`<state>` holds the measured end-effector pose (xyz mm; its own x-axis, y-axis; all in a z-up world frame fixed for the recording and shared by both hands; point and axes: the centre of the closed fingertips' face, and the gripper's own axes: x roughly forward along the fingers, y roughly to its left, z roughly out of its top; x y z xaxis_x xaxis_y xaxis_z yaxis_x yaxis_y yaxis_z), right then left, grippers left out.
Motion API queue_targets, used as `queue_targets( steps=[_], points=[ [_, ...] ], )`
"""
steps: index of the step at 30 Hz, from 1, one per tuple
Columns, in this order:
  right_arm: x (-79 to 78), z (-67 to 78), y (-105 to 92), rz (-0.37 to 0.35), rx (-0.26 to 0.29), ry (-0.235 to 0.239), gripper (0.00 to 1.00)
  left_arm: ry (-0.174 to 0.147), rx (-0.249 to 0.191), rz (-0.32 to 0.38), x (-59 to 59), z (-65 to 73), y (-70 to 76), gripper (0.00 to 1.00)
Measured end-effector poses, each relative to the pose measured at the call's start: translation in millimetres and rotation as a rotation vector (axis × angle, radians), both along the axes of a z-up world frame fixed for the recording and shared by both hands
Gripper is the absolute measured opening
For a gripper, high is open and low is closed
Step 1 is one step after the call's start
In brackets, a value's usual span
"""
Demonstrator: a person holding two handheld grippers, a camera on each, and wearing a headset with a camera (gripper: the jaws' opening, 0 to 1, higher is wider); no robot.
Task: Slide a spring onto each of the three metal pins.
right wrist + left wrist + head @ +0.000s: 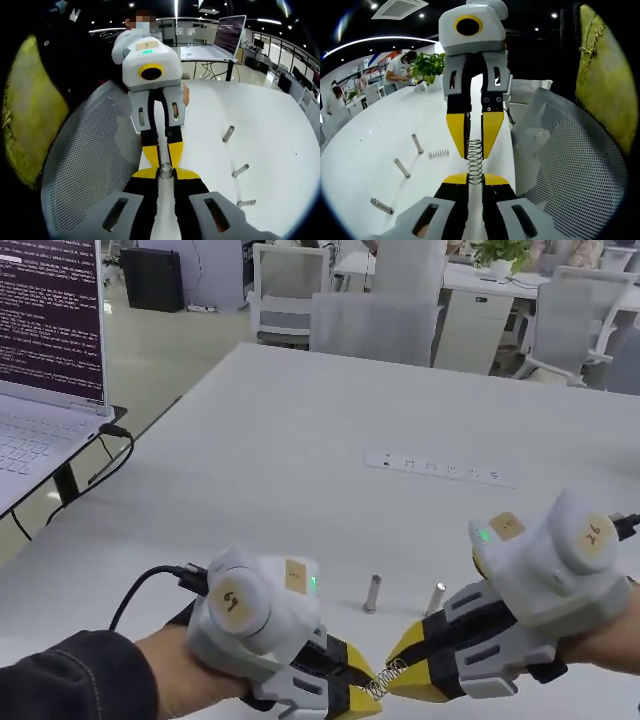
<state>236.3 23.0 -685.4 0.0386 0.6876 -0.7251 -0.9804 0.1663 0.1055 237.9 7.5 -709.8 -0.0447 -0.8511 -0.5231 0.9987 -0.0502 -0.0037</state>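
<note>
Left jaws: the left gripper (475, 179) has its jaws almost fully together, clamped on one end of the spring (475, 161).
Spring: it hangs in the air between both grippers, low over the white table (300, 440) and in front of the pins.
Right jaws: the right gripper (165, 174) is also pinched together, on the other end of the spring. In its own view we look straight into the round coil.
Pins: the left bare pin (372, 593) and the right bare pin (437, 597) stand upright, near each other. A third pin (381, 205) seems to carry a coil, but we cannot be sure.
Loose spring: one more (438, 153) lies on the table beside the pins.
Handling: we judge the spring very light, of thin wire and soft along its length. It could bend easily, or jump away if one side lets go.
Where to hold: we would hold it across the coils near one end, with gentle pressure, so the other opening stays free for a pin.
</note>
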Motion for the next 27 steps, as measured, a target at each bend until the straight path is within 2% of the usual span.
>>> queue_targets(
  steps=[8,27],
  points=[
    [1.4,-2.2,1.8,0.04,-0.063,0.013,0.09,0.001,-0.004,0.012,2.9,0.8,1.6,0.01],
    [1.1,-12.8,4.0,0.047,-0.071,0.044,0.09,0.006,-0.008,0.018,3.1,1.1,1.0,0.01]
  ],
)
